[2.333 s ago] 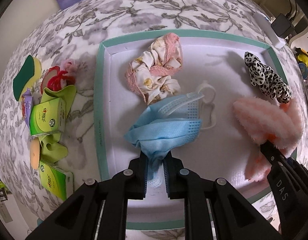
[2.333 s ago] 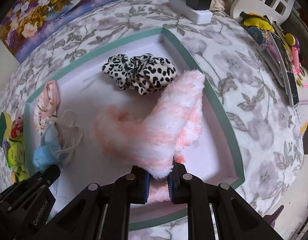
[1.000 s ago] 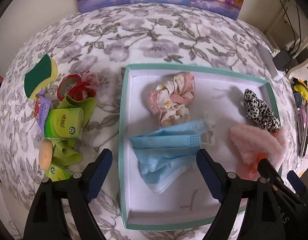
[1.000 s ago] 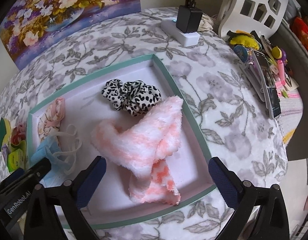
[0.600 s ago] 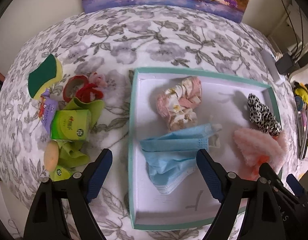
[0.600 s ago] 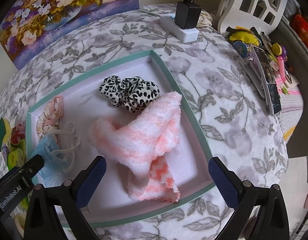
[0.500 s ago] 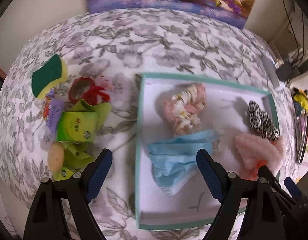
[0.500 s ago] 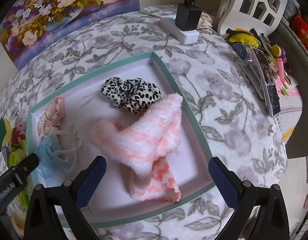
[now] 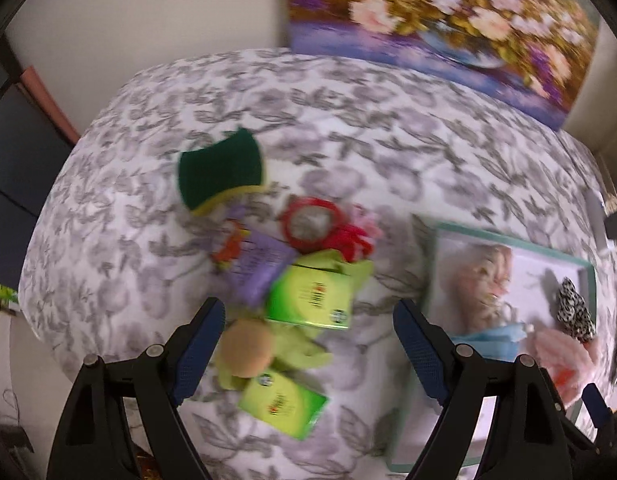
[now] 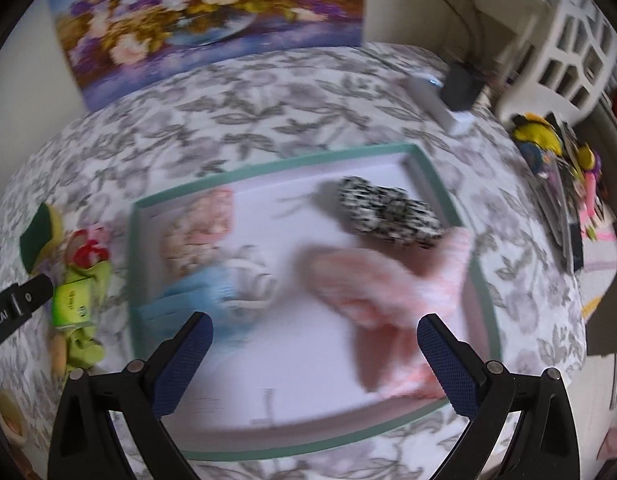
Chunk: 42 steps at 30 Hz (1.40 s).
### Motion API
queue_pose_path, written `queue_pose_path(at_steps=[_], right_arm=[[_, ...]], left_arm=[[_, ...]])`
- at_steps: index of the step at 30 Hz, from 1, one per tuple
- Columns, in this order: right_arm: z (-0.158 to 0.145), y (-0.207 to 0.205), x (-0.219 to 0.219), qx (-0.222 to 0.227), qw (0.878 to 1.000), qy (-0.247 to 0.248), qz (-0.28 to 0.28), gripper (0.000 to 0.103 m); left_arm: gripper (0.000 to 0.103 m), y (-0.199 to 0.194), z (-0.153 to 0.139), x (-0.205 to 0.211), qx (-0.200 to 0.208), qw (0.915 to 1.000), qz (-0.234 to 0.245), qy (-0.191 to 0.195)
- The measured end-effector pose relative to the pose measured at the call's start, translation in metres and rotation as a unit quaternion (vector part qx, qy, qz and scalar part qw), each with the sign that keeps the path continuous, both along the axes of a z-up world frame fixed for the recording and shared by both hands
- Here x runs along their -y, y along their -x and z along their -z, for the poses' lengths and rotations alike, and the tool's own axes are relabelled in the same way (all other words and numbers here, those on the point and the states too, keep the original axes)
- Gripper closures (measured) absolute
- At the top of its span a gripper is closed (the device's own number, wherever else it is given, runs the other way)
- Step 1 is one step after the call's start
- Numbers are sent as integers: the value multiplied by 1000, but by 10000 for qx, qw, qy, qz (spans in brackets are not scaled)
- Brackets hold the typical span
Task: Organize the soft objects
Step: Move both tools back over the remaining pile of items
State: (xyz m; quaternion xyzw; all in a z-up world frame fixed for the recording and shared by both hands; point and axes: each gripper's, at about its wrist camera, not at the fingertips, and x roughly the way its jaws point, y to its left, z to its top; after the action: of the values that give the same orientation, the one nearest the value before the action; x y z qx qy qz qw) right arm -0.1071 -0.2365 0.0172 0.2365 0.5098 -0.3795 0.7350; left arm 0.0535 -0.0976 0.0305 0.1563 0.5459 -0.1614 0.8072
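A teal-rimmed white tray [image 10: 432, 176] holds a floral scrunchie [image 10: 196, 232], a blue face mask [image 10: 200, 300], a leopard-print scrunchie [image 10: 388, 212] and a pink fluffy cloth [image 10: 388, 288]. My right gripper [image 10: 314, 344] hangs open above the tray's near half, holding nothing. My left gripper [image 9: 308, 328] is open over a pile left of the tray [image 9: 508, 236]: a tan round sponge [image 9: 244, 348], green packets [image 9: 308, 300], green cloth [image 9: 304, 356], a purple packet [image 9: 256, 268], a red ring [image 9: 308, 224] and a green-and-yellow sponge [image 9: 222, 168].
A flowered cloth covers the table [image 9: 348, 112]. A flower painting [image 9: 440, 12] leans at the back wall. A white power strip with a black plug [image 10: 448, 96] and a heap of small items [image 10: 556, 160] lie at the right. The table edge is near on the left.
Both grippers have let go of the mask and the pink cloth and opened. They have since swung left and risen; the left one now hangs over the pile outside the tray.
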Motion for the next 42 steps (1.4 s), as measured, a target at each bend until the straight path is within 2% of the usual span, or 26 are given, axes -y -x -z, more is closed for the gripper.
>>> queue_pose_path(at_steps=[18, 23, 30, 34, 42], right_arm=[[0, -59, -57, 4, 9972, 22, -746, 0], [4, -75, -76, 17, 9951, -113, -985, 0], [12, -88, -101, -2, 9914, -284, -1276, 0], [20, -93, -111, -90, 9898, -394, -1363, 0], [27, -94, -132, -213, 9868, -455, -1539, 0]], left_arm=[[16, -49, -5, -77, -219, 9972, -671, 262], [16, -57, 4, -90, -416, 9958, -752, 303], [16, -59, 32, -103, -907, 9916, -893, 214], [16, -57, 42, -112, -1034, 9890, -1043, 174], [16, -49, 46, -122, -1015, 9888, -1086, 110]])
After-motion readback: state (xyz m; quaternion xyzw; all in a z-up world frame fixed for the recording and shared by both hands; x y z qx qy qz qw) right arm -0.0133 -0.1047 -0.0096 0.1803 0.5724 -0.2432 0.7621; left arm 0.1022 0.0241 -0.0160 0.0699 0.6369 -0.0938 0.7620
